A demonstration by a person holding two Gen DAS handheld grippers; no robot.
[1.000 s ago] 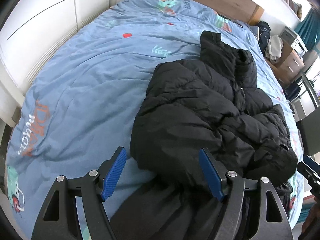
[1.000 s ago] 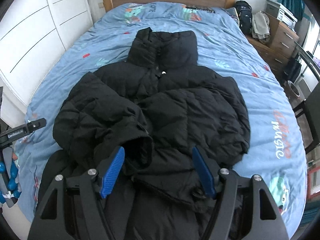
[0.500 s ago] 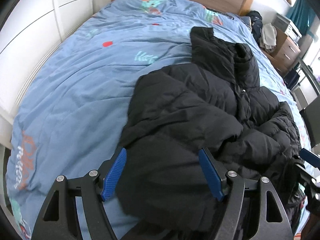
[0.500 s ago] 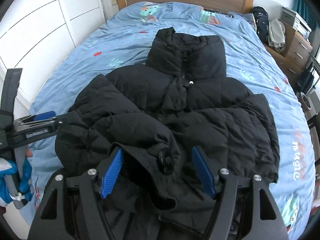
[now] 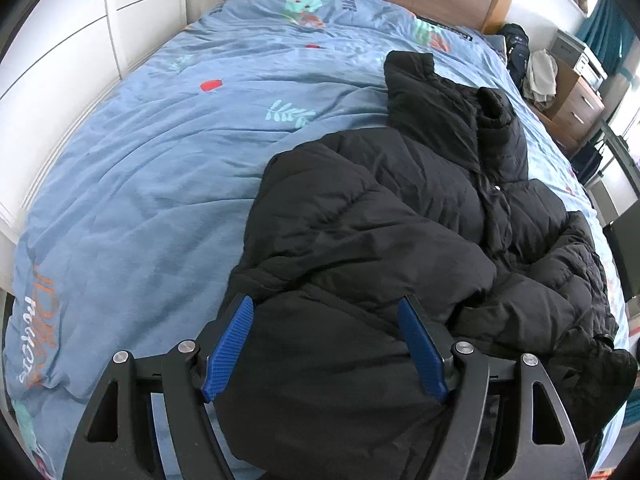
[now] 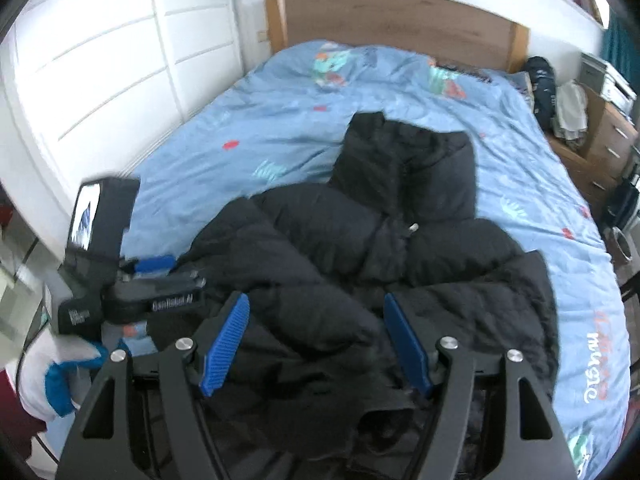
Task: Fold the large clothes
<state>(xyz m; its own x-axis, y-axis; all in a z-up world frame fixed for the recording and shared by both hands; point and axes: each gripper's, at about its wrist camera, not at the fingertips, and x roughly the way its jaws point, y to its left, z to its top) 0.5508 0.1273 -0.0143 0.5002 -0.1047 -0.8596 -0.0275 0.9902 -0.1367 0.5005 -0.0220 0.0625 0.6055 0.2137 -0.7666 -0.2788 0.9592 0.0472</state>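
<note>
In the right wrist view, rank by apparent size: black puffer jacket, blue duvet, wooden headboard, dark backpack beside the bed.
1. Blue duvet
2. Black puffer jacket, though it lies nearer the camera, so it looks bigger than it is
3. Wooden headboard
4. Dark backpack

Jacket (image 5: 400, 240): black quilted cloth, matt, puffy, faintly creased; duvet (image 5: 160, 160): blue printed cloth, soft, wrinkled. Left gripper (image 5: 326, 350): matt black plastic arms, ribbed blue pads, shiny metal pins; right gripper (image 6: 316, 344) alike. Headboard (image 6: 400, 20): smooth wood; wardrobe (image 6: 100, 60): white, smooth, slightly glossy.
</note>
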